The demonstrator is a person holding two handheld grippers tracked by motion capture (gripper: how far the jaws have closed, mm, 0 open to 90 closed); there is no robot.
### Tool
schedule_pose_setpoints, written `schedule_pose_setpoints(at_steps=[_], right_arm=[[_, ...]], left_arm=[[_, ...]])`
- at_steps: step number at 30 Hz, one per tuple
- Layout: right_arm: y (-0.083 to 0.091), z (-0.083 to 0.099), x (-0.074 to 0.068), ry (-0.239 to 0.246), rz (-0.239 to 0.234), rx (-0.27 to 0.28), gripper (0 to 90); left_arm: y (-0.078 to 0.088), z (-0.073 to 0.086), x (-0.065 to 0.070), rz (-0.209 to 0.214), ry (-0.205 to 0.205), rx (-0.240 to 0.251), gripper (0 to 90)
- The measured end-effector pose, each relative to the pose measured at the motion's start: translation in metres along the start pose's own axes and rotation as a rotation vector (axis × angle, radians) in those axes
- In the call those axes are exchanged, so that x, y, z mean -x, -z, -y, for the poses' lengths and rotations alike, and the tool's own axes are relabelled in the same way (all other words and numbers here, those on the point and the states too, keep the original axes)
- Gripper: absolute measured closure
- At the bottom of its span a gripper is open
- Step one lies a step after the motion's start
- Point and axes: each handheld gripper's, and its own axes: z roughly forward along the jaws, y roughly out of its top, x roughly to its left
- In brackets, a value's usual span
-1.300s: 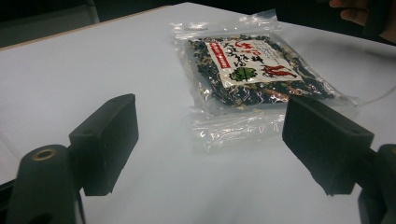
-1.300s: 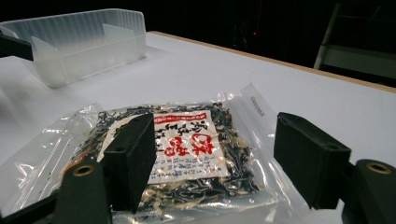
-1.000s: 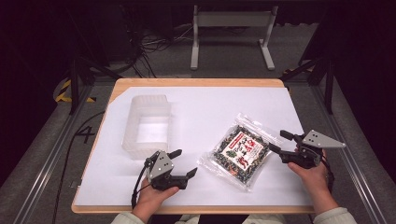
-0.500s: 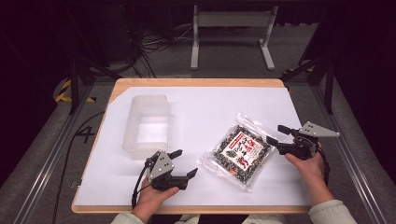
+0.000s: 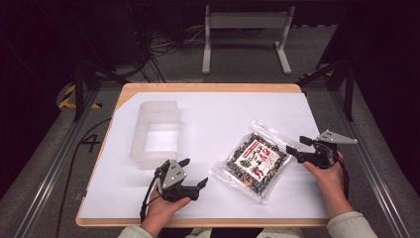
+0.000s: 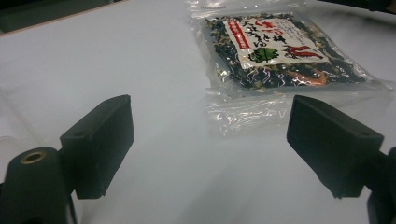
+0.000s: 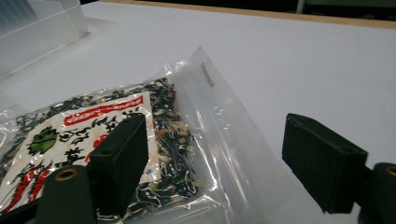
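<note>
Lay flat on the white sheet (image 5: 223,119), right of centre: clear packet (image 5: 251,160) of dark dried mix, sealed edge toward the far right. Bore a white label (image 6: 268,39) with a red band along one side, red and black East Asian script too small to read, a green leaf mark and red chilli drawings; a faint line of tiny print along the sealed strip, not legible. Stood left of centre, well apart from the packet: frosted tub (image 5: 154,133). Held low at the near edge, just near of the tub: left gripper (image 5: 193,173), jaws wide apart, nothing between them, packet near beyond its tips in the left gripper view. Set at the packet's right edge: right gripper (image 5: 295,145), jaws spread, gripping nothing, one jaw over the label side and the other over bare sheet in the right gripper view. Compared with a second earlier: right gripper shifted left, closer against the packet; left gripper, packet and tub unmoved. Marked on the floor left of the table (image 5: 208,88): "4" (image 5: 91,143).
</note>
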Motion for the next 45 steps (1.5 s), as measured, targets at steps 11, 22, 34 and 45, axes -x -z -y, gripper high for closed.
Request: schedule_pose_setpoints(at_steps=[11,22,34,45], right_arm=[[-0.008,0.006,0.009,-0.037,0.022,-0.054,16.9],[-0.017,0.011,0.015,-0.084,-0.035,-0.108,19.0],[-0.022,0.01,0.009,-0.045,-0.053,-0.169,25.9],[-0.025,0.01,0.01,-0.062,-0.078,-0.202,36.1]], left_arm=[[-0.001,0.0,0.003,0.01,-0.021,0.0,16.3],[-0.001,0.0,0.003,0.015,-0.024,0.0,16.3],[-0.001,-0.001,0.005,0.017,-0.029,-0.008,16.7],[-0.001,0.0,0.005,0.018,-0.032,-0.007,16.6]])
